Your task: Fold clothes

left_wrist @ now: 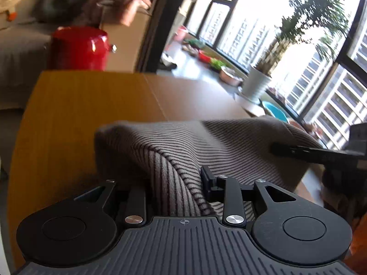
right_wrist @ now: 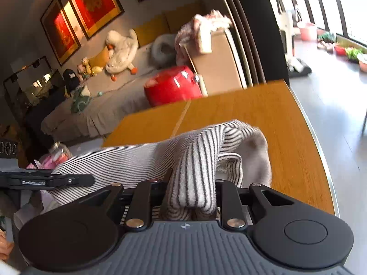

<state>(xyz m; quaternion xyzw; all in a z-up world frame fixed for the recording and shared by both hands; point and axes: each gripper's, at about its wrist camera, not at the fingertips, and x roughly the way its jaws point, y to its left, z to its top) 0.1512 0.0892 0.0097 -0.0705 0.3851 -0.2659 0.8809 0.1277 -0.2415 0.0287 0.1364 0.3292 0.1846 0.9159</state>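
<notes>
A grey garment with thin black stripes (left_wrist: 206, 142) lies bunched on the wooden table (left_wrist: 80, 105). My left gripper (left_wrist: 176, 178) is shut on a ridge of it; cloth drapes over its left finger and hides it. In the right wrist view the same striped garment (right_wrist: 137, 160) rises in a thick fold, and my right gripper (right_wrist: 192, 183) is shut on that fold above the table (right_wrist: 275, 119). Each gripper shows in the other's view: the right one (left_wrist: 309, 153) at the cloth's right end, the left one (right_wrist: 45, 180) at its left end.
A red round container (left_wrist: 78, 45) and a cardboard box with clothes (left_wrist: 128, 34) stand beyond the table's far edge. A grey sofa (right_wrist: 103, 96) with soft toys lies behind. A white plant pot (left_wrist: 254, 84) and bowls sit on the floor by the windows. The table's rounded edge (right_wrist: 321, 155) runs on the right.
</notes>
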